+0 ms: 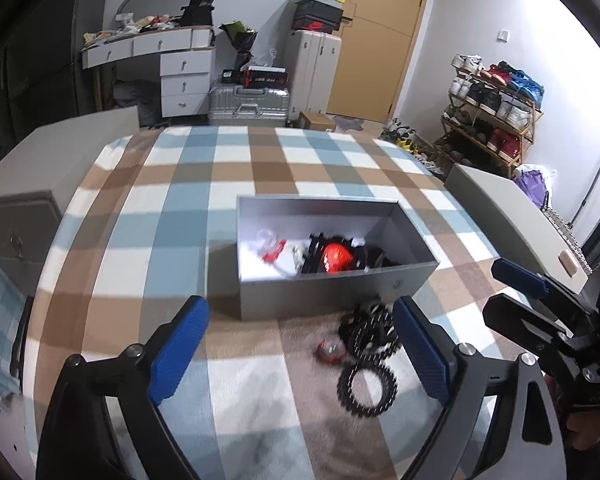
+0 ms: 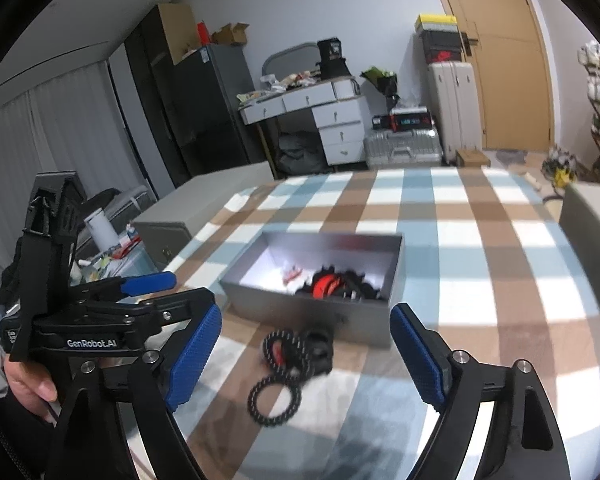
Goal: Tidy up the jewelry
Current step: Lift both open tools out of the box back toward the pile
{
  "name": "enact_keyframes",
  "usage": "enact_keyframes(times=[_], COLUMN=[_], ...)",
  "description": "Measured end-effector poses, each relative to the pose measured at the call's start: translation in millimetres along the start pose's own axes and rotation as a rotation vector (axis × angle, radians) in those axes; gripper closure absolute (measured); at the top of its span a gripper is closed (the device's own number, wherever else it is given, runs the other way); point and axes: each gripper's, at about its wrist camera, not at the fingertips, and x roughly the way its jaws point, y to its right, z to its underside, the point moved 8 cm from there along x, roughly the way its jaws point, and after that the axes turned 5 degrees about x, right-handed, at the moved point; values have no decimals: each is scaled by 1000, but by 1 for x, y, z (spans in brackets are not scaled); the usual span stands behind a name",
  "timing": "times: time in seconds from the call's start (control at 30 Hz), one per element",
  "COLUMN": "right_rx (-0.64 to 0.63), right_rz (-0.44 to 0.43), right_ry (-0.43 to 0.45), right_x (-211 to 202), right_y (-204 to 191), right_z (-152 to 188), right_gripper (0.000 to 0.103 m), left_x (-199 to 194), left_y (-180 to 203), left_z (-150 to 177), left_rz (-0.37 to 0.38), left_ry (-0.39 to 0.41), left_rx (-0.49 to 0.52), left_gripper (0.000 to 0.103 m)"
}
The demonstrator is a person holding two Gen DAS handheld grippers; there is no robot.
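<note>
Left wrist view puts the loose jewelry front and centre: a little heap of black beaded bracelets (image 1: 369,360) lying on the checked tablecloth (image 1: 172,208), just outside the near wall of the grey open box (image 1: 320,292). A small red-and-clear ring-shaped piece (image 1: 331,351) sits right beside them on the left. Everything's a bit motion-blurred, so I can't count the loops properly; looks like three or four.

Inside the box there's already a pile: something bright red (image 1: 337,258) tangled with more black beaded stuff, plus a white-and-red bit toward the left end. My guess is the box is the collecting spot and the heap outside is what's left to go in, which would explain why it's parked right against the box front.

As for the jaws: the left gripper (image 1: 300,350) is spread wide with nothing in it, and the bracelets sit between its blue pads, closer to the right one, not touched. The right gripper (image 2: 306,354) is spread wide too and empty, and in its own view the same heap lies on the cloth between its pads, near the middle. Both point down at the pile from the near side, so either could scoop, though two grippers on one small heap looks crowded to me.
</note>
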Motion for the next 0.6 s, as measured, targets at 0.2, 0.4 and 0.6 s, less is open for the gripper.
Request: enact_keyframes(times=[0.2, 0.4, 0.6], right_rx=[23, 47, 12], right_rz=[0, -21, -7], right_ry=[-72, -104, -133], right_x=[18, 36, 53], right_y=[4, 4, -1], right_z=[30, 38, 40], right_gripper=[16, 17, 39], left_x=[6, 11, 13], left_y=[-9, -18, -25], left_z=[28, 49, 53], left_rz=[-22, -32, -24], left_ry=[-49, -93, -101], left_rx=[-25, -49, -76], left_gripper=[9, 4, 4])
